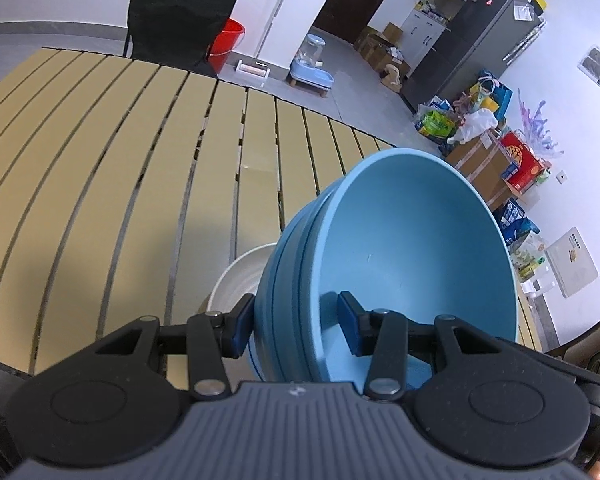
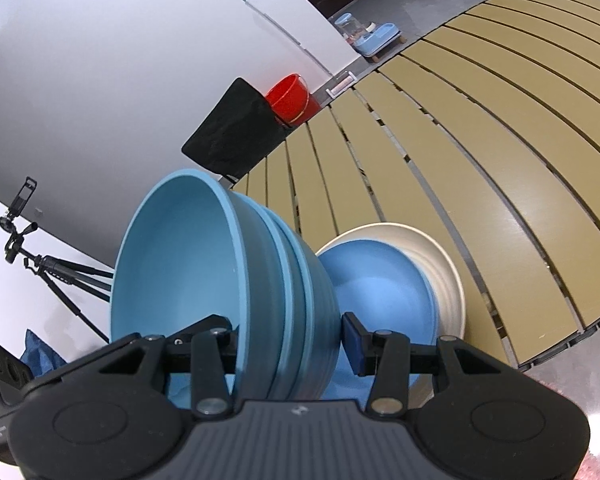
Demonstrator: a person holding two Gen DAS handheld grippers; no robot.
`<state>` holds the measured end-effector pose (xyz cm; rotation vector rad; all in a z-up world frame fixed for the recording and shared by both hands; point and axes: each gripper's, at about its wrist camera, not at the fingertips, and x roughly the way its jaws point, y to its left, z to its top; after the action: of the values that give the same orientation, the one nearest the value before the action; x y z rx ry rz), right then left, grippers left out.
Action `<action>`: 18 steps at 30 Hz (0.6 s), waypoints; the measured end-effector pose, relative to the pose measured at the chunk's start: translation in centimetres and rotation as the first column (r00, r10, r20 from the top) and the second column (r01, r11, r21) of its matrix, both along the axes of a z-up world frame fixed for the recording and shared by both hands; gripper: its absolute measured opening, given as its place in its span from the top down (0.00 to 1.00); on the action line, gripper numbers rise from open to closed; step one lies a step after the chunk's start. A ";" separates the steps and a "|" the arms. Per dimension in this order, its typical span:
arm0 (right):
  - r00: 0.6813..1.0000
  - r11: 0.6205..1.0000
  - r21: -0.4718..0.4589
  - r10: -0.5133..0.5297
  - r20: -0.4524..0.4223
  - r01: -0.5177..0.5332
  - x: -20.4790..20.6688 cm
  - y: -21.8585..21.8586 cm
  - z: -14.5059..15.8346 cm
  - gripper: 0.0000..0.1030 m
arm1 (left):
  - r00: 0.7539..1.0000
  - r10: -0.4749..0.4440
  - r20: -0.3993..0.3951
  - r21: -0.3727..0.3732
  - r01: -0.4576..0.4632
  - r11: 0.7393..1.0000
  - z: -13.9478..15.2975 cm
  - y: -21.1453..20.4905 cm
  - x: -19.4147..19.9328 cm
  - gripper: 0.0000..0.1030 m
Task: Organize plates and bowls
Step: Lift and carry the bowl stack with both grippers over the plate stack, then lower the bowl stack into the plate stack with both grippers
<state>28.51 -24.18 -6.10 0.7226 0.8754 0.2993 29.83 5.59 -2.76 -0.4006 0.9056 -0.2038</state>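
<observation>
Both grippers clamp the same stack of blue bowls (image 1: 400, 248), which hangs tilted above the slatted tabletop (image 1: 100, 160). The left gripper (image 1: 296, 326) has 1 finger inside the top bowl and 1 against the stack's outer wall. The right gripper (image 2: 292, 338) pinches the opposite rim the same way, its inner finger mostly hidden behind the bowl wall. How many bowls are nested is hard to count; roughly 3 rims show. Beneath, a blue plate (image 2: 380, 284) lies in a white plate (image 2: 448, 280), both partly covered by the stack and slightly blurred.
</observation>
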 end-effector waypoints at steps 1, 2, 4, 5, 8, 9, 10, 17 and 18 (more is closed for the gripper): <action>1.000 1.000 0.000 -0.003 -0.003 0.003 0.0 -0.2 -0.1 0.58 | 1.000 -0.002 -0.002 0.000 0.002 1.000 -0.1 -0.1 0.1 0.57; 1.000 1.000 -0.001 -0.006 -0.005 0.006 0.1 -0.3 -0.3 0.58 | 1.000 -0.005 -0.005 -0.001 0.005 1.000 -0.2 -0.3 0.3 0.57; 1.000 1.000 0.000 -0.011 -0.009 0.011 0.2 -0.6 -0.5 0.58 | 1.000 -0.010 -0.009 -0.002 0.010 1.000 -0.5 -0.5 0.5 0.57; 1.000 1.000 0.000 -0.013 -0.011 0.013 0.2 -0.8 -0.6 0.58 | 1.000 -0.012 -0.011 -0.002 0.012 1.000 -0.6 -0.7 0.6 0.57; 1.000 1.000 -0.002 -0.020 -0.019 0.020 0.5 -1.1 -1.0 0.58 | 1.000 -0.019 -0.019 -0.002 0.019 1.000 -0.9 -1.2 0.9 0.57; 1.000 1.000 -0.003 -0.022 -0.021 0.022 0.5 -1.2 -1.1 0.58 | 1.000 -0.022 -0.022 0.000 0.022 1.000 -1.1 -1.3 1.1 0.57; 0.999 1.000 -0.006 -0.025 -0.022 0.025 0.6 -1.3 -1.3 0.58 | 0.999 -0.024 -0.025 0.000 0.024 1.000 -1.3 -1.4 1.1 0.57; 0.999 0.999 -0.014 -0.038 -0.039 0.037 0.9 -2.0 -2.0 0.58 | 0.998 -0.033 -0.050 -0.005 0.033 0.999 -2.3 -1.6 1.7 0.57; 0.998 0.999 -0.014 -0.039 -0.042 0.038 1.0 -2.0 -2.1 0.58 | 0.998 -0.034 -0.053 -0.005 0.034 0.999 -2.4 -1.8 1.8 0.57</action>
<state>29.54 -26.15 -8.18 0.7347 0.9017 0.2443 31.60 3.83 -5.13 -0.3960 0.9646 -0.2273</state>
